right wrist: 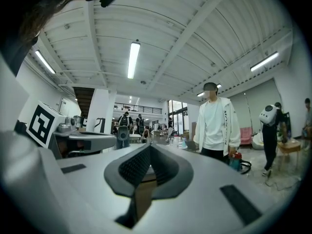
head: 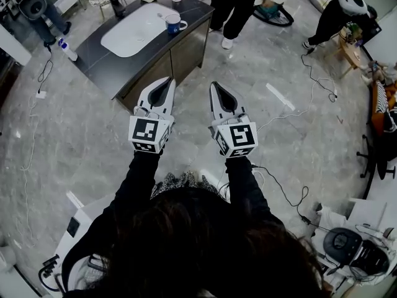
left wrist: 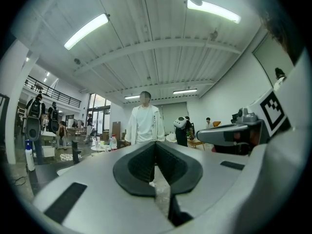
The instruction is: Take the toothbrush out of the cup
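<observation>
Held left tool (head: 167, 83) and right tool (head: 214, 87) closed, empty, well short of desk (head: 102, 64); approach step, seemingly; next needed reaching cup (head: 174, 23), opening.

Each hand carries a white, pointed two-jaw tool: the left gripper (head: 170, 80) and the right gripper (head: 212, 85) have black ribbed pads (left wrist: 141, 164) set in teardrop-shaped hollows. A white cube (head: 149, 134) with black square markers caps the rear of each. Long black sleeves (head: 133, 185) cover both arms; the hair (head: 205, 247) is dark
</observation>
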`<state>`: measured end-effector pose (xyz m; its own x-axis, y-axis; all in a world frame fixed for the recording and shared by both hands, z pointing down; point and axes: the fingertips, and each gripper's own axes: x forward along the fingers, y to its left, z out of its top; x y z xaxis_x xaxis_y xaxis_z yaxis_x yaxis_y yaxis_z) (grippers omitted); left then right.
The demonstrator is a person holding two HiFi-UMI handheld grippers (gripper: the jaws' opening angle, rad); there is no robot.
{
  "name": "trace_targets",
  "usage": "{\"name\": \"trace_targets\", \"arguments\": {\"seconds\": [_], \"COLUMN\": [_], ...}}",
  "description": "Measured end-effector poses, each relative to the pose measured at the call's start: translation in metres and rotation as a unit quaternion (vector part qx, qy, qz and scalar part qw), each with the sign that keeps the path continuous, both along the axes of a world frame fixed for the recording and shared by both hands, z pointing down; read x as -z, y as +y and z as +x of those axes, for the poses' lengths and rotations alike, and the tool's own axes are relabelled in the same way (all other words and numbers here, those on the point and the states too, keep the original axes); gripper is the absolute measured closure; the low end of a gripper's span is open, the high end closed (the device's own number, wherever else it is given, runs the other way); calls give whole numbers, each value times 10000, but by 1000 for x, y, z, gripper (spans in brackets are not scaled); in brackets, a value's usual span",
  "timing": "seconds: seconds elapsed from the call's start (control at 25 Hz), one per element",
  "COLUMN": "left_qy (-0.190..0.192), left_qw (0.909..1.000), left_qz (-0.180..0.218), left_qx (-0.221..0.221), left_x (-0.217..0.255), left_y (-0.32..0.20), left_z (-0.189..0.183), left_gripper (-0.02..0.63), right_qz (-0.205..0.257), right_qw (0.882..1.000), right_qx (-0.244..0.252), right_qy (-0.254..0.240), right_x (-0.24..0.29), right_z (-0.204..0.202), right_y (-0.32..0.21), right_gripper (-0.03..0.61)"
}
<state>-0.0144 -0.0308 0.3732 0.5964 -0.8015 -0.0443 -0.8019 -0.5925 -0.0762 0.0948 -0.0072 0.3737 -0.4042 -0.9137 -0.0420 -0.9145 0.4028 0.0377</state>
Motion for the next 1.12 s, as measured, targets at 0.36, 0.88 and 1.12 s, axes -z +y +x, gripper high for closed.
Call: {"name": "trace_targets", "arguments": {"seconds": [0.36,0.88,1.12], "left_qy": [-66,14,54], "left_qw": [9999,9999,9999], "left_qz": [12,-54,-71], "left_qx": [83,122,66], "left_x": [-1,-9,-1], "left_y": [-26,-82,-126], "left_z": [14,14,13], "left_gripper": [606,606,606], "right_qz": [30,-4,-12], "right_qw": [9999,9999,9999], "right_qx": [84,112,126], "right_qy": [-146,-83,-27], "right_x": [1,-7,3], "right_z": [19,18,12], "right_y": [-32,-84,-126], "right_gripper": [574,574,574]}}
